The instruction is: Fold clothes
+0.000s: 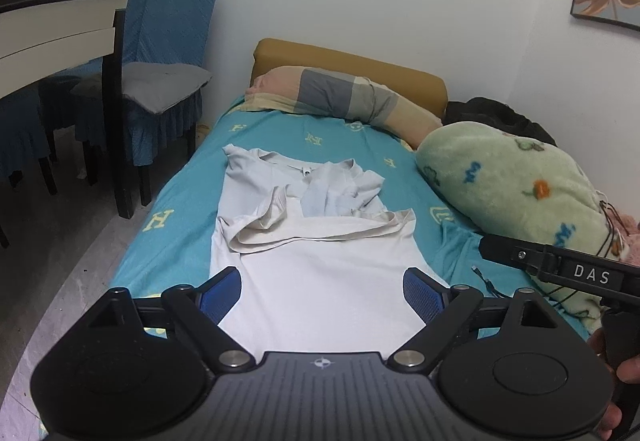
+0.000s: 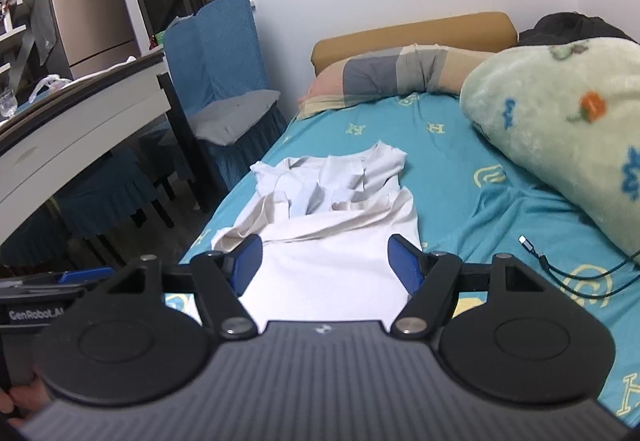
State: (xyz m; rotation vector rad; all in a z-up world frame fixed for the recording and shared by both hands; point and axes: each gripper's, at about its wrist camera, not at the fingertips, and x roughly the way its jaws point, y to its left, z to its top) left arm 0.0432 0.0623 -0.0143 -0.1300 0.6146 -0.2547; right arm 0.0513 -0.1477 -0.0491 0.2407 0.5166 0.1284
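A pale grey-white T-shirt (image 1: 320, 273) lies lengthwise on the teal bed sheet (image 1: 176, 241), collar at the far end, with both sleeves folded in over the chest. It also shows in the right wrist view (image 2: 328, 265). My left gripper (image 1: 322, 291) is open and empty, hovering over the shirt's near hem end. My right gripper (image 2: 326, 265) is open and empty, also over the near part of the shirt. The right gripper's body (image 1: 560, 265) shows at the right of the left wrist view.
A plaid pillow (image 1: 340, 97) and tan headboard (image 1: 352, 61) are at the far end. A green fleece blanket (image 1: 520, 193) is bundled on the right. A charging cable (image 2: 568, 269) lies on the sheet. A table (image 1: 52, 25) and blue-covered chairs (image 1: 168, 53) stand left of the bed.
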